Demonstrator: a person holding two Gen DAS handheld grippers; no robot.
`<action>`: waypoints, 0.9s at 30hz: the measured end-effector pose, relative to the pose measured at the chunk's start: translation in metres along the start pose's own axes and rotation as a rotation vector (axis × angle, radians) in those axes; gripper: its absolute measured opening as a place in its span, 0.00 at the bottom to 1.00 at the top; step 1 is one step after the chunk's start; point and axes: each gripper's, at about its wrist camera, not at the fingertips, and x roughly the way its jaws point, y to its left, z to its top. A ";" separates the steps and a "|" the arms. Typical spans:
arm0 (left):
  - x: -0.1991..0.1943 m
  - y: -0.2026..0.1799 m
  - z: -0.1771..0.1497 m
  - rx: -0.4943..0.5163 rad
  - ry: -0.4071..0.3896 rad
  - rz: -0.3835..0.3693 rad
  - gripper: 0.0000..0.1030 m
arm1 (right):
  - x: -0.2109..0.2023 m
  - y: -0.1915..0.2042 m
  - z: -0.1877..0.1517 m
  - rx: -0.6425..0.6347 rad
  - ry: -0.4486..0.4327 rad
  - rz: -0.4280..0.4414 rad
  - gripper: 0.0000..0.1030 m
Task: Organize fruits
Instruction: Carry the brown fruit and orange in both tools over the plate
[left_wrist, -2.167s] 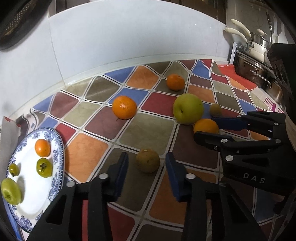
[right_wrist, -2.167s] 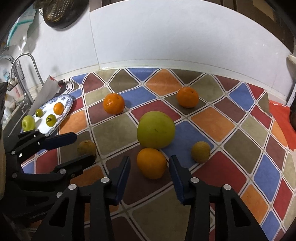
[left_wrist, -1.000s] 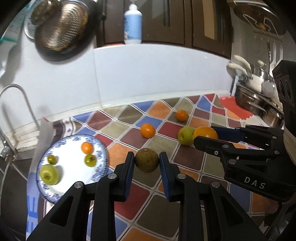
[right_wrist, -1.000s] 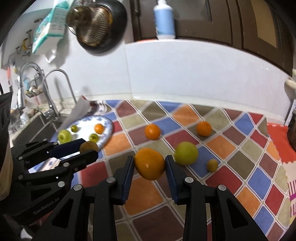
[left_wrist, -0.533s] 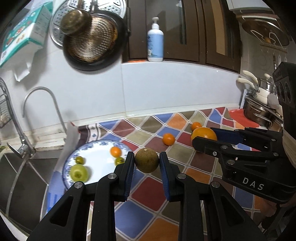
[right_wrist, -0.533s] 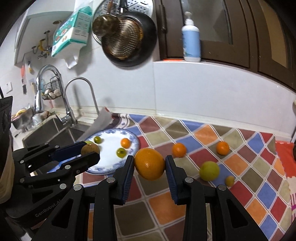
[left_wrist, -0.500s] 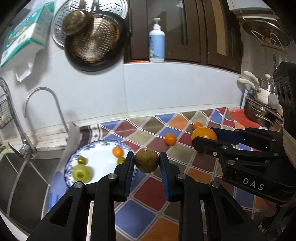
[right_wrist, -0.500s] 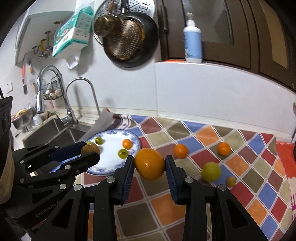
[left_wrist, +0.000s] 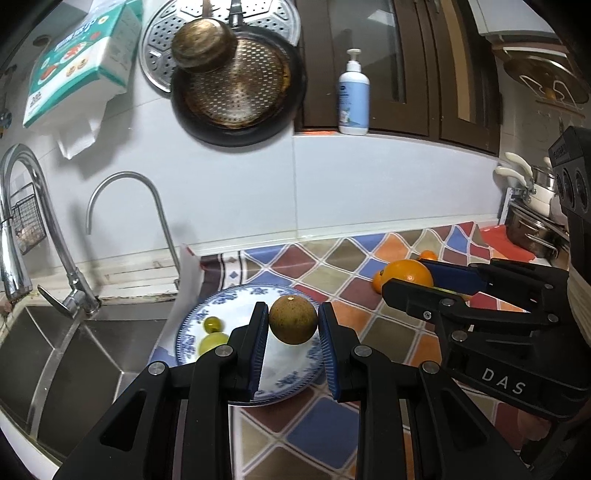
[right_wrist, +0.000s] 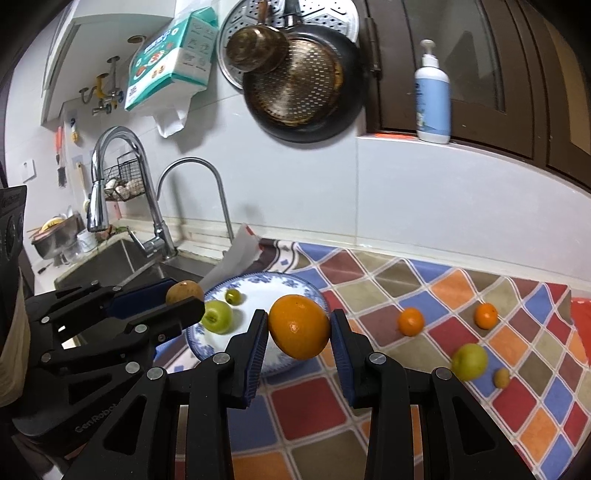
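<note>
My left gripper (left_wrist: 293, 325) is shut on a brown round fruit (left_wrist: 293, 319) and holds it in the air above the blue-and-white plate (left_wrist: 236, 295). My right gripper (right_wrist: 298, 328) is shut on a large orange (right_wrist: 299, 326), held in the air over the plate's (right_wrist: 291, 282) right edge. The plate holds a green apple (right_wrist: 217, 316) and a small green fruit (right_wrist: 233, 296). In the left wrist view the right gripper (left_wrist: 410, 280) with the orange (left_wrist: 406, 273) is to the right.
On the checkered mat (right_wrist: 461, 295) lie two small oranges (right_wrist: 410, 321) (right_wrist: 486, 315), a big green fruit (right_wrist: 469, 362) and a small brown fruit (right_wrist: 501, 378). A steel sink (left_wrist: 74, 354) with taps (left_wrist: 22, 221) lies left of the plate. Pots (left_wrist: 535, 229) stand far right.
Both grippers closed on their fruits, lifted them off the mat and carried them left; over the last half second they came over the plate.
</note>
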 end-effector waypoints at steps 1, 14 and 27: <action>0.002 0.006 0.000 -0.003 0.003 0.004 0.27 | 0.003 0.003 0.001 -0.002 0.000 0.002 0.34; 0.030 0.067 -0.006 -0.010 0.038 0.049 0.27 | 0.061 0.042 0.017 -0.016 0.031 0.027 0.34; 0.099 0.090 -0.006 0.016 0.116 -0.004 0.27 | 0.134 0.036 0.017 -0.015 0.144 0.018 0.34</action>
